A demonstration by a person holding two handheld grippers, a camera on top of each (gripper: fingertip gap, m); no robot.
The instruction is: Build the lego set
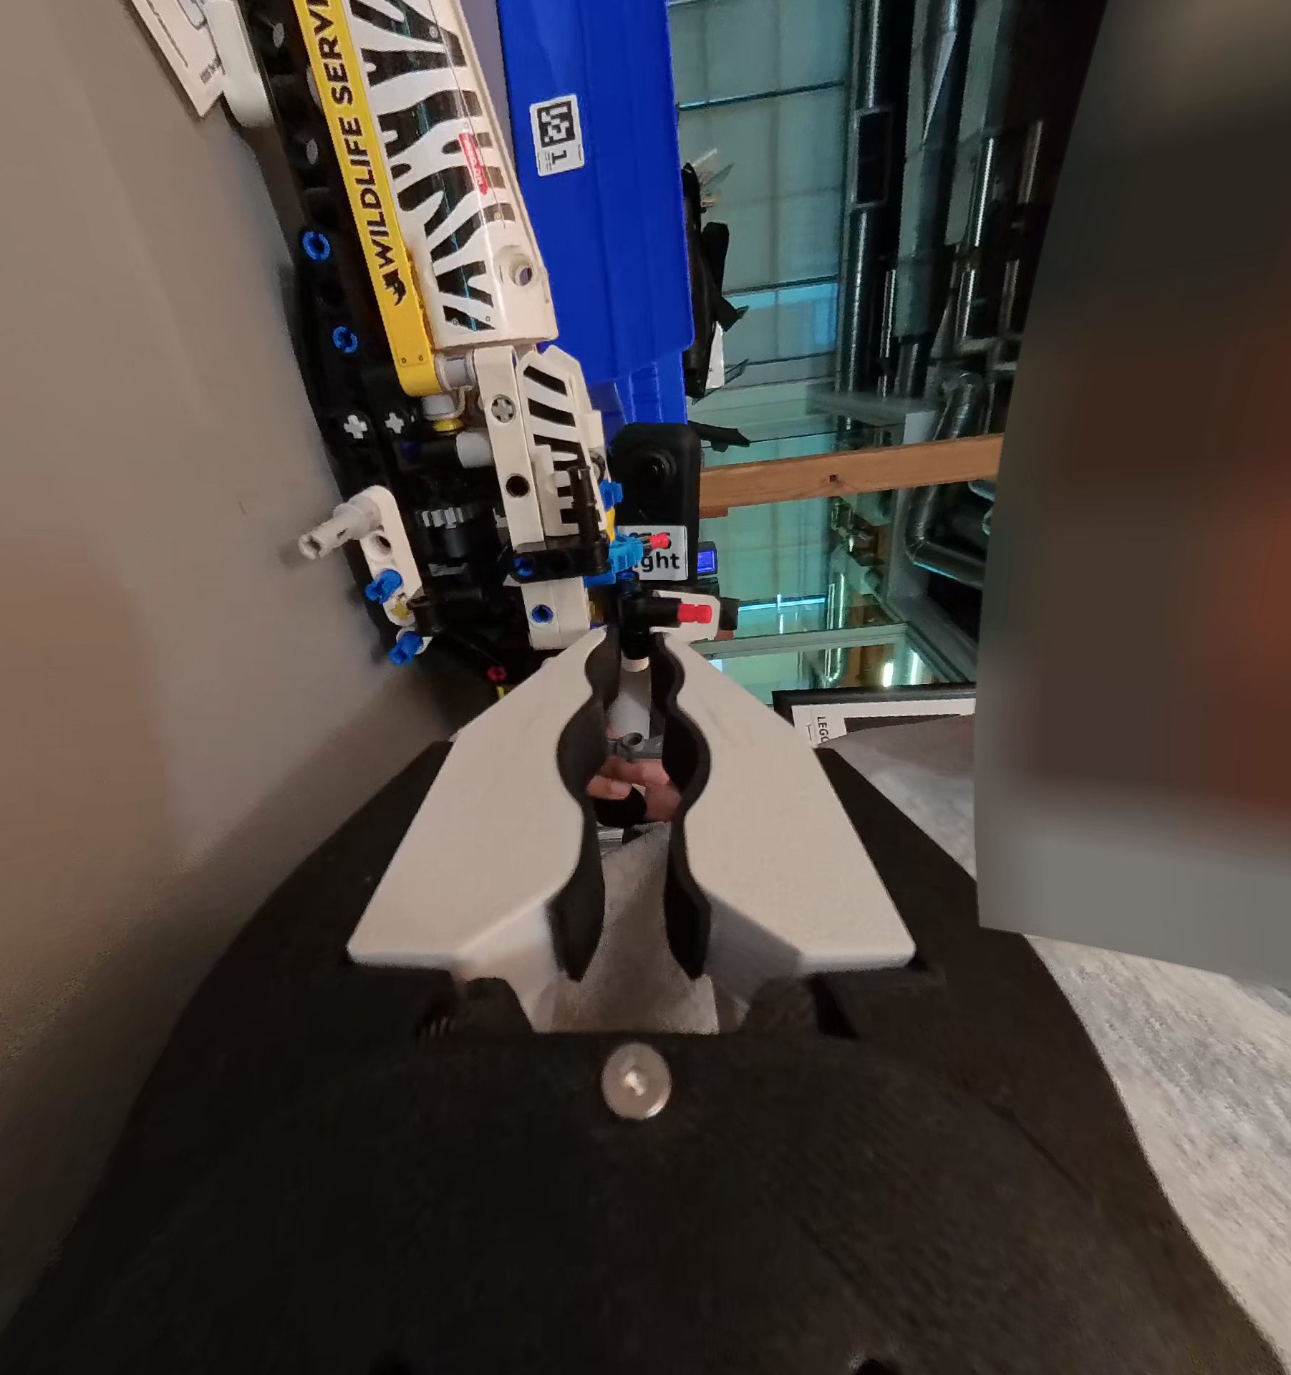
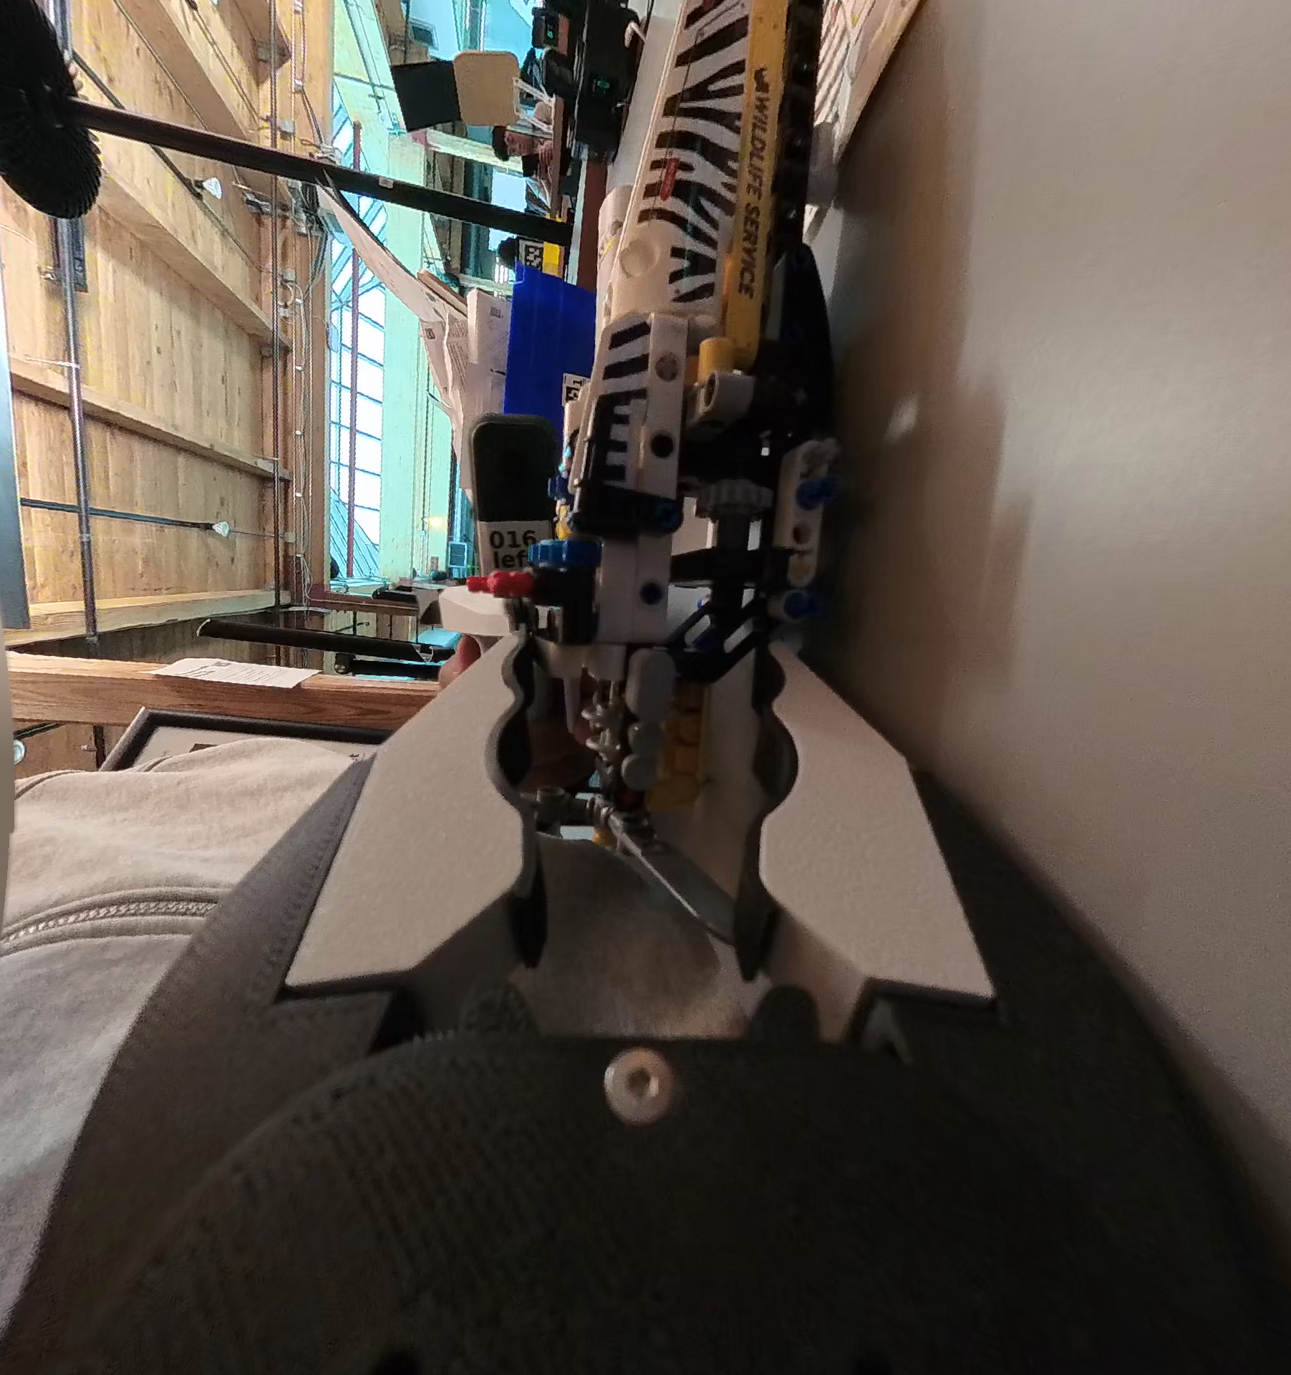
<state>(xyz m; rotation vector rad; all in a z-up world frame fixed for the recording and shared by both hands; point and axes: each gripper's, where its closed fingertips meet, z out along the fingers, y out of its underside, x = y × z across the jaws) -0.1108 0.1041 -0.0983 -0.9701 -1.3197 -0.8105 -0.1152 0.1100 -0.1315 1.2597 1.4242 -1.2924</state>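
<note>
The lego model (image 1: 471, 245), a long vehicle with white zebra-striped panels, a yellow strip and a black frame, lies on the grey table (image 1: 144, 521). My left gripper (image 1: 635, 646) is shut on a small white-and-black part (image 1: 627, 703) at the model's near end. The views are turned sideways. In the right wrist view the model (image 2: 694, 245) runs away from me. My right gripper (image 2: 642, 658) has its jaws wide around the model's near end, closed on it. Each gripper's camera block shows beyond the model in the other's view.
A blue bin (image 1: 597, 186) with a marker tag stands just beyond the model; it also shows in the right wrist view (image 2: 549, 335). A framed sheet (image 1: 880, 714) and a wooden rail (image 1: 850, 469) lie farther off. A person's grey sleeve (image 2: 144, 856) is close at the left.
</note>
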